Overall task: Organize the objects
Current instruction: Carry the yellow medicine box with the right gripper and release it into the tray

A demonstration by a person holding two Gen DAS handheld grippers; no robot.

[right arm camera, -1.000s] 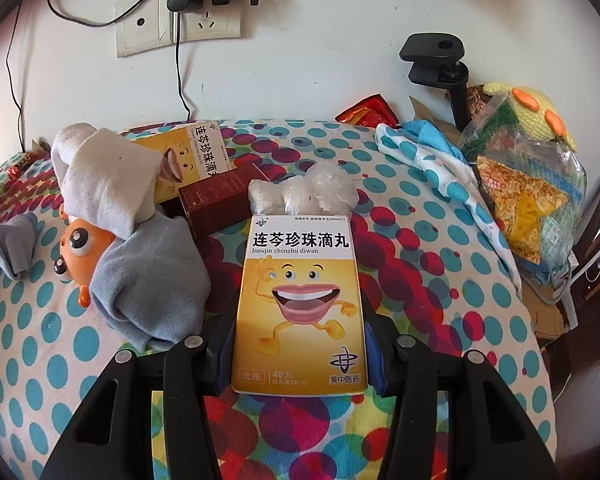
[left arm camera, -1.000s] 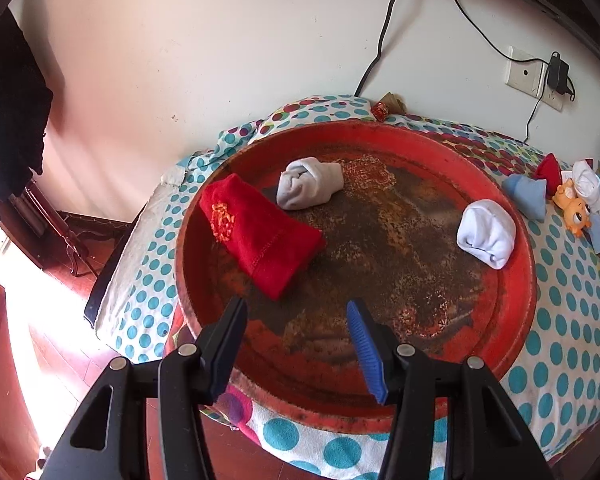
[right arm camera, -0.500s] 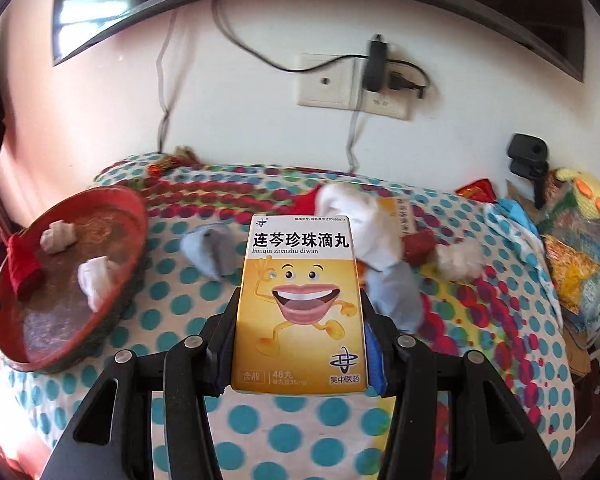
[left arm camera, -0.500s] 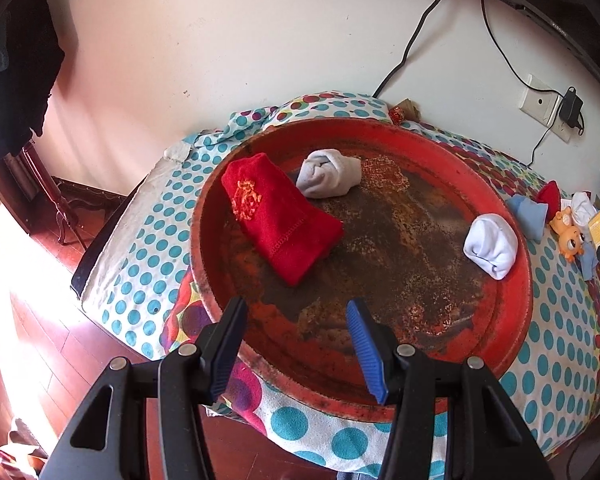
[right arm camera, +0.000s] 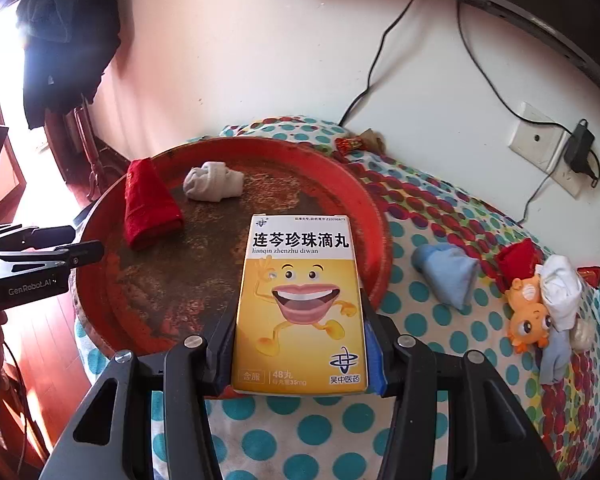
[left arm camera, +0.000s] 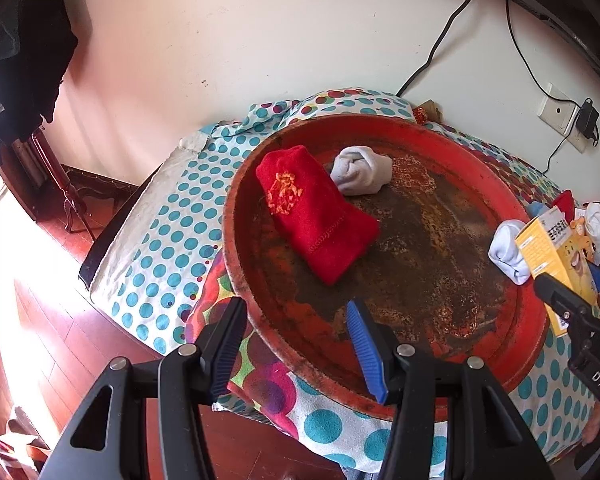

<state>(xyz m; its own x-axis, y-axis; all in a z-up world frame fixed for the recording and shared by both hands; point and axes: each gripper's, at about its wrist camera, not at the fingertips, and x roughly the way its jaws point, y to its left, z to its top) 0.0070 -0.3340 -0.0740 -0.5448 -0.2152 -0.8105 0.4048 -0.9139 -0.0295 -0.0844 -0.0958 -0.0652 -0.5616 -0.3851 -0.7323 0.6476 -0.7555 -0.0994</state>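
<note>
towel (left arm camera: 316,212) and rolled sock (left arm camera: 362,171) lie in the tray (left arm camera: 532,320) — sock behind towel.

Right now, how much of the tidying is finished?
Done: red towel and two rolled white socks lie in the red tray. In hand: the right hand-held gripper grips a yellow medicine box. Left: blue sock and orange toy on the table.

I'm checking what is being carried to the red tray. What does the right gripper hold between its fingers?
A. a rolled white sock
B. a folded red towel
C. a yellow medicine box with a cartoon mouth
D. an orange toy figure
C: the right gripper is clamped on both sides of the yellow medicine box, while the sock, towel and toy lie untouched.
</note>
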